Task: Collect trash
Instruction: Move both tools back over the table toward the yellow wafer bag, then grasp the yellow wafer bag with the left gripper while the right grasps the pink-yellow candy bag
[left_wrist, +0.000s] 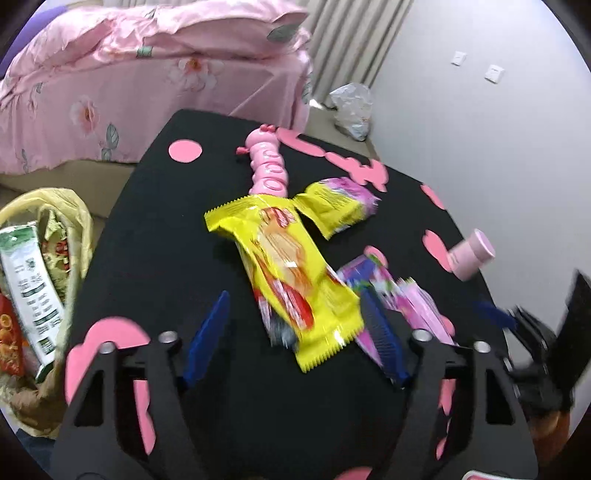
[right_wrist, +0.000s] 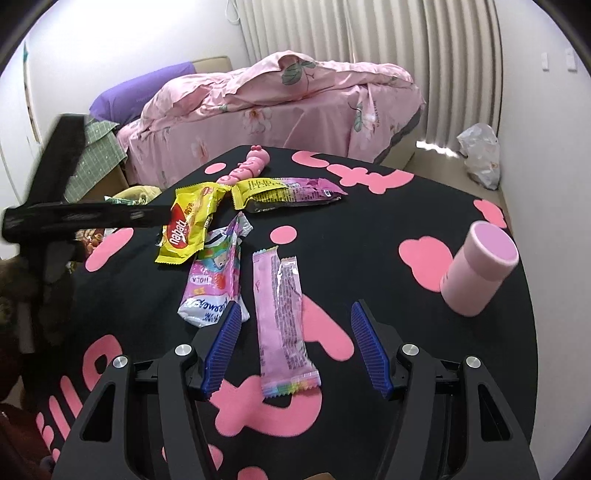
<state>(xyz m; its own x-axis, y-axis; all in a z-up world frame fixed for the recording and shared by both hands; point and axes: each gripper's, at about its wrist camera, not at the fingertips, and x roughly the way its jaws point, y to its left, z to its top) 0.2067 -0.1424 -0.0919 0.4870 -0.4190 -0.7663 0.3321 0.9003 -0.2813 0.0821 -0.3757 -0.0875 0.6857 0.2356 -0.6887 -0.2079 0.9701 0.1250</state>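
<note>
On the black table (left_wrist: 155, 229) a yellow snack wrapper (left_wrist: 291, 273) lies between the blue pads of my left gripper (left_wrist: 295, 295). The right pad is at the wrapper's edge and the left pad stands clear of it, so the jaws are open. In the right wrist view my right gripper (right_wrist: 295, 312) is open low over the table, with a long pink wrapper (right_wrist: 282, 321) lying flat between its fingers and neither pad touching it. A pink cartoon pack (right_wrist: 214, 280) lies beside its left finger. A yellow and purple wrapper (right_wrist: 284, 190) lies farther back.
A yellowish trash bag (left_wrist: 79, 210) holding several wrappers stands off the table's left edge. A pink caterpillar toy (left_wrist: 266, 162) lies at the far side and a pink cylinder (right_wrist: 480, 273) at the right edge. Beyond are a pink bed (left_wrist: 147, 74) and a white plastic bag (left_wrist: 351, 107) on the floor.
</note>
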